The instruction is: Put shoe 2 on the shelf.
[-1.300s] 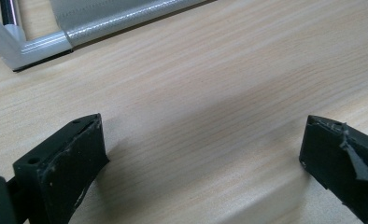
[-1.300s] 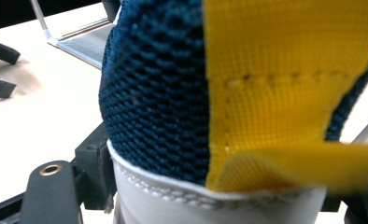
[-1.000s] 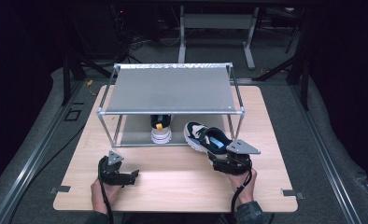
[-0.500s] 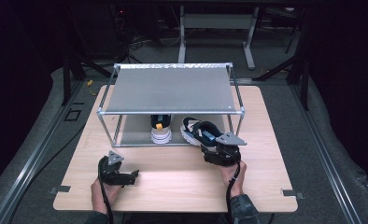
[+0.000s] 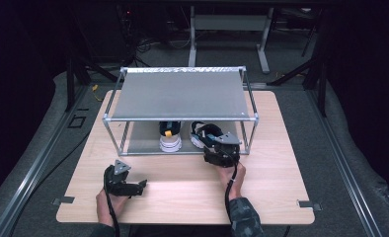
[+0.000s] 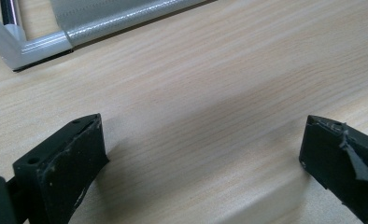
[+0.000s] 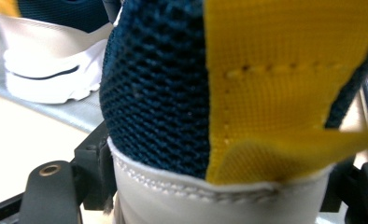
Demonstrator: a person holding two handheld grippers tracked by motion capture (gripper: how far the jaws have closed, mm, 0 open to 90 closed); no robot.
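A navy mesh shoe point(image 5: 206, 134) with a white sole and a yellow heel tab point(image 7: 285, 84) has its toe in under the rack's top shelf, at the right of the lower shelf. My right gripper point(image 5: 218, 149) is shut on its heel point(image 7: 163, 107), the jaws on either side of the white heel counter. Its partner shoe point(image 5: 170, 138) stands on the lower shelf just to the left, heel toward me, and shows again as the second shoe point(image 7: 46, 60) in the right gripper view. My left gripper point(image 5: 139, 186) rests open on the table's front left, nothing between its jaws point(image 6: 201, 144).
The metal-framed rack point(image 5: 180, 94) with a grey top shelf stands at the middle of the wooden table point(image 5: 271, 182). Its front left corner post point(image 6: 18, 46) lies just ahead of the left gripper. Dark floor and stands surround the table.
My right gripper has carried the shoe forward and a little left, from the open table in front of the rack into the lower shelf. The left gripper has stayed put.
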